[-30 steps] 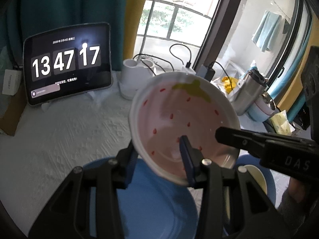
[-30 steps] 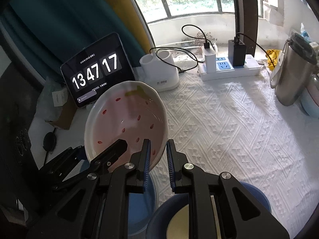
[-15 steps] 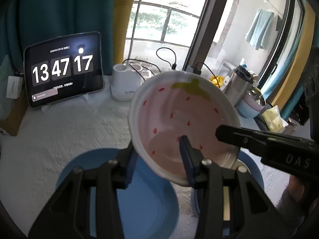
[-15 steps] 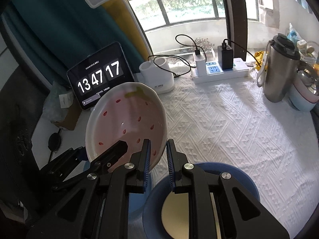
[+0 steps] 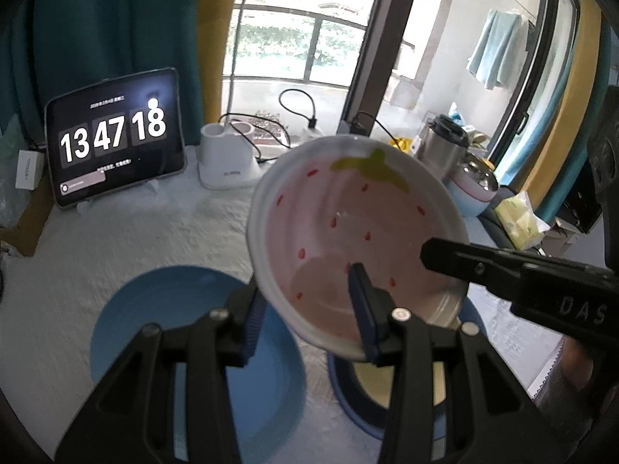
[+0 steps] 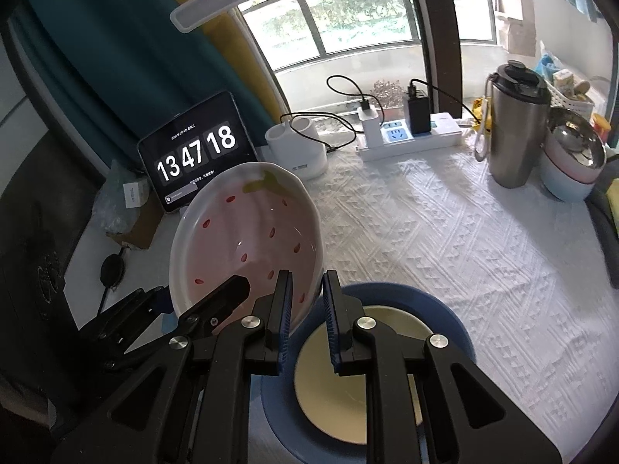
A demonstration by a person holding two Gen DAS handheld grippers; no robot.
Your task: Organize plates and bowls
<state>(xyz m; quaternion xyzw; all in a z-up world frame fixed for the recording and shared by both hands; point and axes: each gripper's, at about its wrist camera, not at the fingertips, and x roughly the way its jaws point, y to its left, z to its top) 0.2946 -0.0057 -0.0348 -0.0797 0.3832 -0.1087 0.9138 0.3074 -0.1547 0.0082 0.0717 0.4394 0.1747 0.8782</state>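
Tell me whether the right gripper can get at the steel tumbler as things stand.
Probably not yet. The right gripper is clamped on the strawberry bowl, which the left gripper also holds. The white cloth toward the steel tumbler looks bare, so only the bowl hinders it.

The left black two-finger tongs point forward and downward, their blue-padded fingers set partway apart and closed over the near rim of a pink, strawberry-patterned ceramic bowl with a white edge — one finger inside the bowl, the other outside under its wall. The bowl is tilted and held clear of the desk. The right black two-finger tongs also slope downward, their blue pads close together and pinching the bowl's rim on its opposite side — one pad inside, one outside. In the left wrist view the right tongs' finger reaches in from the right edge, with part of a hand behind it.
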